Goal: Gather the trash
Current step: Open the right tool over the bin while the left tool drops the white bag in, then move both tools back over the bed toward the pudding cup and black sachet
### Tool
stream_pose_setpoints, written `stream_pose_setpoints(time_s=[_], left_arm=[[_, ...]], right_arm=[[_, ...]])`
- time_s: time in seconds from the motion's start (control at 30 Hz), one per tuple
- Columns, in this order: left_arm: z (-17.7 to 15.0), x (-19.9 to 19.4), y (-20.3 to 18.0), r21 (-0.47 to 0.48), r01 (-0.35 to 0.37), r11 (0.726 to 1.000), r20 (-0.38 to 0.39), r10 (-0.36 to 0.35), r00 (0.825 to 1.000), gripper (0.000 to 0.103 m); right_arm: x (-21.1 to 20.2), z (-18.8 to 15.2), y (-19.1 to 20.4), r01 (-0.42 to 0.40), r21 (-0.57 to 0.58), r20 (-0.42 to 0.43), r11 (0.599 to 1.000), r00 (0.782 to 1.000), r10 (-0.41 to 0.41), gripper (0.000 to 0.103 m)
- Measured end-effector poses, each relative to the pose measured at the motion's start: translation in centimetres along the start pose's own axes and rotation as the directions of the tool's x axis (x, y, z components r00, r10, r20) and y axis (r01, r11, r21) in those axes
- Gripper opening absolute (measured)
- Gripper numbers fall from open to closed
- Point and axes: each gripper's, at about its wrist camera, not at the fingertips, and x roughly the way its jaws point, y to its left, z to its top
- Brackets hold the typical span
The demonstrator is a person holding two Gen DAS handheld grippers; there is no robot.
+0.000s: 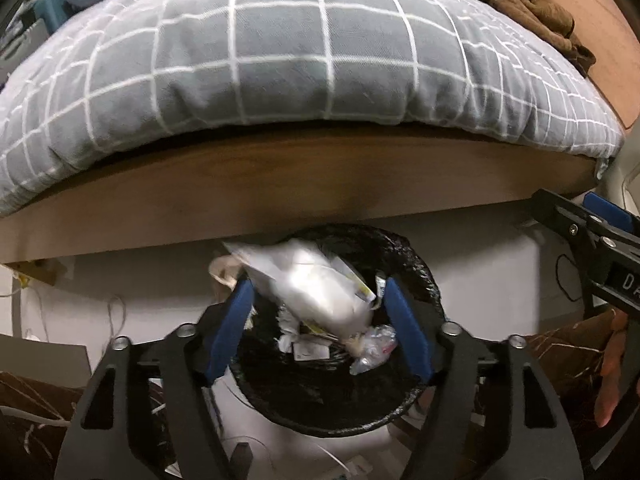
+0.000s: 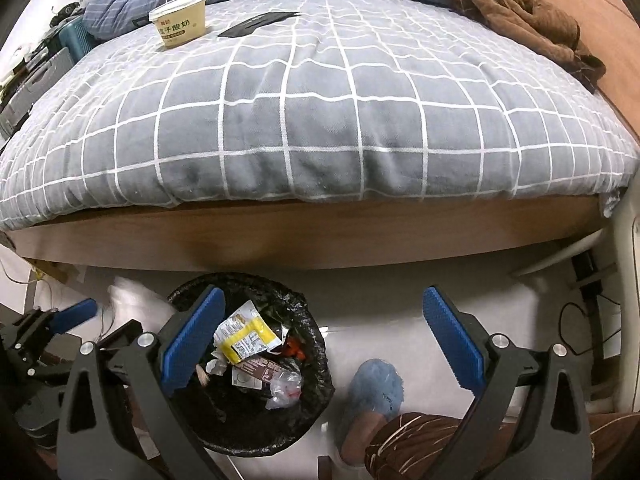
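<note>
A round bin with a black liner (image 1: 416, 276) (image 2: 316, 344) stands on the white floor against the bed frame, holding wrappers and crumpled plastic. In the left wrist view a blurred white bag (image 1: 308, 284) hangs over the bin between the fingers of my left gripper (image 1: 318, 300), whose jaws stand apart; I cannot tell whether they touch it. My right gripper (image 2: 324, 320) is open and empty above the floor, its left finger over the bin. A cream yogurt tub (image 2: 180, 20) and a flat black wrapper (image 2: 258, 22) lie far back on the bed.
A bed with a grey checked blanket (image 2: 320, 120) and a wooden frame (image 2: 300, 236) fills the view ahead. A brown garment (image 2: 520, 12) lies at its right. My foot in a blue slipper (image 2: 376, 388) stands right of the bin. Cables run at the right wall (image 2: 572, 320).
</note>
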Motion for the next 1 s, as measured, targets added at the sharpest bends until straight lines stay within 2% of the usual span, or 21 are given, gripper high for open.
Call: stream_pose_setpoints(time_s=[0.1,0.23,0.6,0.77,1.0], left_arm=[[0.3,-0.8,0.4,-0.017,-0.004,1.0,0.017,0.004,1.0,0.086],[1.3,-2.6,1.2,-0.045,-0.004,0.999,0.063,0.006,0.998,0.095],[4.8,-6.8,2.5,-0.078,-0.01,0.997,0.188,0.024,0.982,0.097],[6.8,-8.8,3.0,-0.085,-0.026,0.996,0.249,0.046,0.967,0.097],[8.8,-9.7,3.7,-0.085,-0.039,0.996,0.288,0.062,0.956,0.097]], right_arm=[[-0.4,0.3,0.3,-0.007,-0.007,0.014,1.0,1.0,0.007,0.095],[-1.5,1.2,0.9,-0.01,-0.025,0.05,1.0,0.999,0.011,0.095],[-4.6,4.5,0.4,-0.036,-0.004,0.158,0.999,0.987,0.036,0.095],[-5.9,6.2,0.0,-0.032,0.008,0.206,0.999,0.978,0.03,0.095],[-6.9,8.2,0.2,-0.046,0.012,0.25,0.999,0.967,0.042,0.095]])
